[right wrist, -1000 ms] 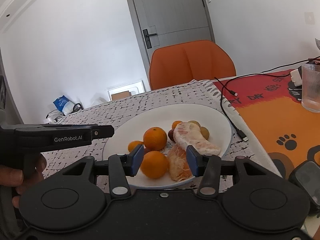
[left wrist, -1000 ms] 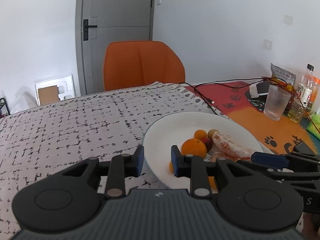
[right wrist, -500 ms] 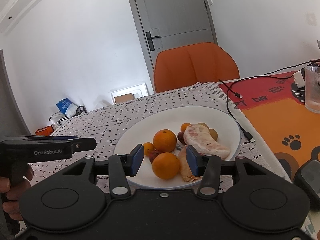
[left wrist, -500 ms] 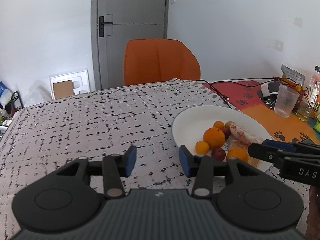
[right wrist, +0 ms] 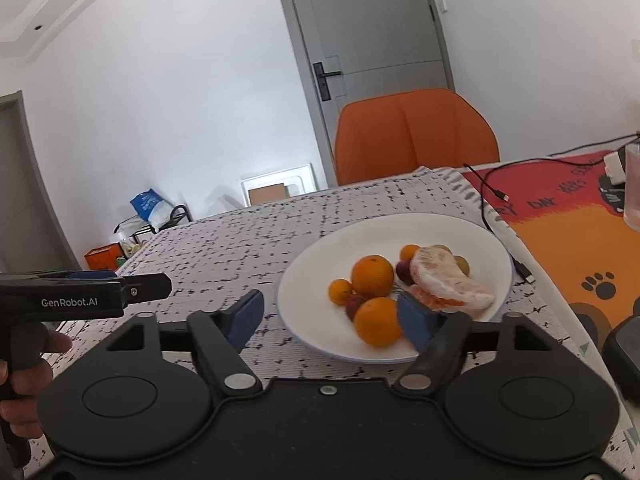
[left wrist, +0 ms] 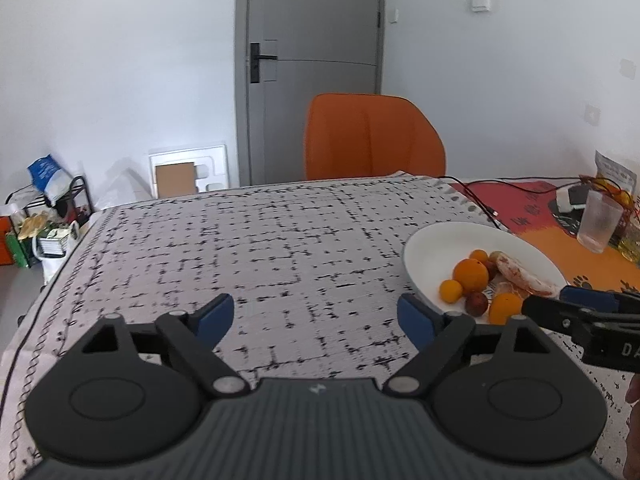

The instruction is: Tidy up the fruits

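The black left gripper with blue pads [left wrist: 316, 318] and the matching black right gripper [right wrist: 330, 316] both hover with jaws spread wide, empty

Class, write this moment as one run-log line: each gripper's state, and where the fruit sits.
left gripper: open, empty, over tablecloth | right gripper: open, empty, at plate's near rim | fruit: all on white plate

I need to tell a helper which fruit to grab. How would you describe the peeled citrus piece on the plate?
Find the white plate on the speckled tablecloth. Along its right side lies the peeled citrus piece, pale pink, long and curved. It alone has no rind; the neighbours are small, round, whole fruits.
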The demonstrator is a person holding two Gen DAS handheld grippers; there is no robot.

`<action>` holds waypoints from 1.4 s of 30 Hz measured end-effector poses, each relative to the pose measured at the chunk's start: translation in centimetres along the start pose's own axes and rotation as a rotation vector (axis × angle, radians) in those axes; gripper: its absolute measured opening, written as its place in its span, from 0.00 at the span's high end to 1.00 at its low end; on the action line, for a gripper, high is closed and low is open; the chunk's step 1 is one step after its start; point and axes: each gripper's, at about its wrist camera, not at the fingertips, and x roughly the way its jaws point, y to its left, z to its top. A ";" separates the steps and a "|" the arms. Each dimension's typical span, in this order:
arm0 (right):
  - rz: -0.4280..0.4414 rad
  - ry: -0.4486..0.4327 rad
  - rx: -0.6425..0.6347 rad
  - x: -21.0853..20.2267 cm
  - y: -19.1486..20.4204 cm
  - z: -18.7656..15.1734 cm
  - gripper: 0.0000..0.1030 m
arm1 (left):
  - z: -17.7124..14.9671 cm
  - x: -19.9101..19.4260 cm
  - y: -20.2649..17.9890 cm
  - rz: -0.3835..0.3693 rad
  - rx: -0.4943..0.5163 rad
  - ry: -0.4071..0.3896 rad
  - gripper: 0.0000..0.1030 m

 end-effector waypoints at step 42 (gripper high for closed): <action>0.061 0.089 -0.051 -4.7 3.6 -0.1 0.00 | -3.5 -8.5 5.6 0.106 -0.069 0.037 0.00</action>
